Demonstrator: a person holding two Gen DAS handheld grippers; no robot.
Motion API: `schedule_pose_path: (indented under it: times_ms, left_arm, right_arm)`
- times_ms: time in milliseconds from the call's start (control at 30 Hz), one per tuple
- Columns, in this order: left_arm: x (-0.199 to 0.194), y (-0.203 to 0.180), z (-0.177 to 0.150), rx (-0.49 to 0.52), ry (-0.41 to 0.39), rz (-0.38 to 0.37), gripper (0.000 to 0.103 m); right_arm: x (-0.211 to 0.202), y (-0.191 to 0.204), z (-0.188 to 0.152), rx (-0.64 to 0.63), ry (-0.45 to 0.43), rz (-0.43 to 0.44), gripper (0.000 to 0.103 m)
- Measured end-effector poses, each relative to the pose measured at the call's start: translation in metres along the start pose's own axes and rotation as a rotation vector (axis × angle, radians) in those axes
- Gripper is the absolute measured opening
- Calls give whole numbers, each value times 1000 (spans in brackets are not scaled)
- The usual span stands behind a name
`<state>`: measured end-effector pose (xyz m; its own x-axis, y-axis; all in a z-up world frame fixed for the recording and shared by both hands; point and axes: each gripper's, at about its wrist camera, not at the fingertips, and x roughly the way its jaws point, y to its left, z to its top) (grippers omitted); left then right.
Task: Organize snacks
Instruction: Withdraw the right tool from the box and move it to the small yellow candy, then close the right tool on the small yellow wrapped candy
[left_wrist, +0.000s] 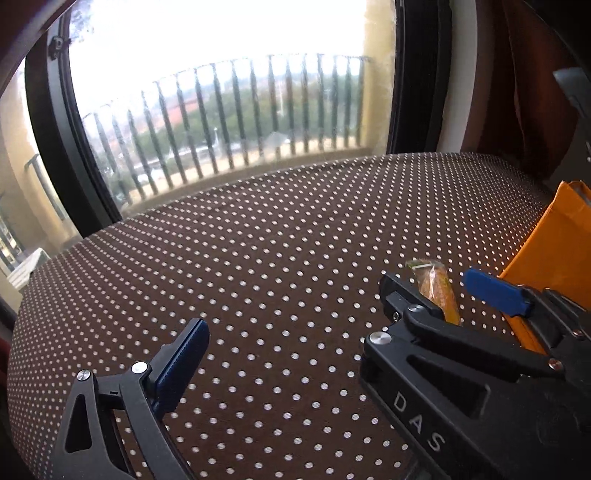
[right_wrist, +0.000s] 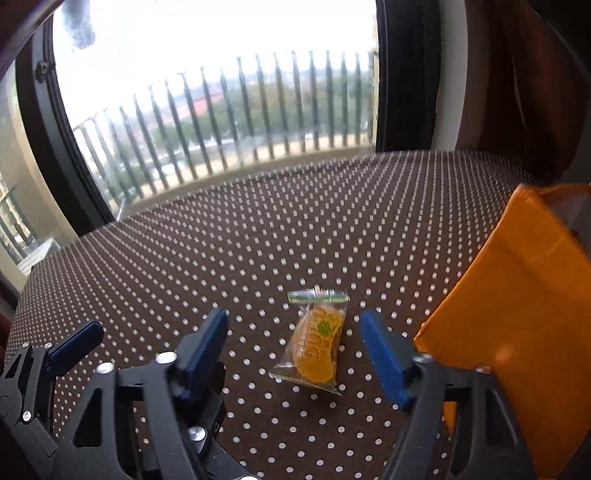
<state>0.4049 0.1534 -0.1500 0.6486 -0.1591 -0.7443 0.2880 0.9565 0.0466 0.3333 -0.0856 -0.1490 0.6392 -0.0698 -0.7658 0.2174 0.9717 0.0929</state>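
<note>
A small clear packet of orange candy slices (right_wrist: 317, 343) lies on the brown dotted tablecloth (right_wrist: 258, 240). My right gripper (right_wrist: 294, 316) straddles it: one blue pad stands on each side with a gap to the wrapper, so it is open. From the left wrist view the packet (left_wrist: 439, 284) peeks out between the right gripper's fingers. My left gripper (left_wrist: 291, 332) is open over bare cloth to the left. Only its left finger (left_wrist: 184, 362) shows clearly; the other is lost among the right gripper's black parts. An orange paper bag (right_wrist: 517, 314) stands just right of the packet.
A large window (right_wrist: 221, 110) with a balcony railing runs behind the table's far edge. A dark curtain (right_wrist: 517, 92) hangs at the back right. The orange bag (left_wrist: 554, 251) is close to the right gripper's right finger. Dotted cloth stretches to the left and far side.
</note>
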Motion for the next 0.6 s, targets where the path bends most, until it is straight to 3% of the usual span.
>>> schedule_pose_path:
  times_ms: [100, 167, 200, 267, 400, 600]
  left_arm:
    - [6, 3, 0, -9, 21, -8, 95]
    - [10, 6, 1, -11, 41, -9, 95]
    - [11, 6, 1, -9, 47, -5, 95]
    - [16, 5, 5, -7, 59, -2, 95]
    - [18, 7, 8, -21, 77, -8, 95]
    - [8, 1, 4, -16, 58, 19, 96]
  right_arm:
    - [3, 1, -1, -4, 16, 1, 69]
    - [5, 3, -2, -8, 26, 0, 59]
    - [9, 5, -1, -10, 33, -6, 48]
    - [11, 5, 2, -8, 50, 3, 46]
    - [10, 4, 4, -13, 37, -6, 30]
    - [5, 5, 0, -18, 36, 20, 29]
